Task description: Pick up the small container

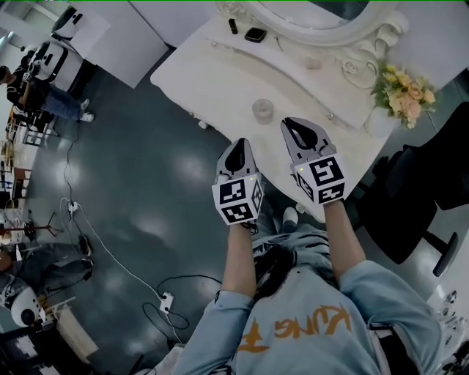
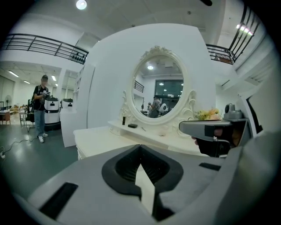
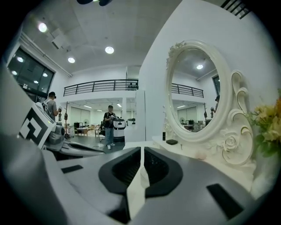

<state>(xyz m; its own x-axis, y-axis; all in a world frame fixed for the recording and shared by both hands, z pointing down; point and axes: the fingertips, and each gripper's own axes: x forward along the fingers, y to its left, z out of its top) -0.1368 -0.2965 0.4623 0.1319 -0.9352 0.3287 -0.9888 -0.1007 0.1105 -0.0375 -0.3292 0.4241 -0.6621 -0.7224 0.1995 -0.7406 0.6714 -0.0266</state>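
White dressing table (image 1: 212, 73) bore the small container (image 1: 262, 110) before its oval mirror (image 2: 159, 83); farther from the mirror, the left gripper (image 1: 239, 146) and right gripper (image 1: 293, 126) hovered, jaws of both pressed together, empty.

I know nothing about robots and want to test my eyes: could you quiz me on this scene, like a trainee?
1. True or false: the left gripper holds the small glass container.
2. In the head view, on which side of the mirror do the flowers stand? A: left. B: right.
3. Fill in: the jaws of the right gripper are ____.
Key: 1 false; 2 B; 3 shut.
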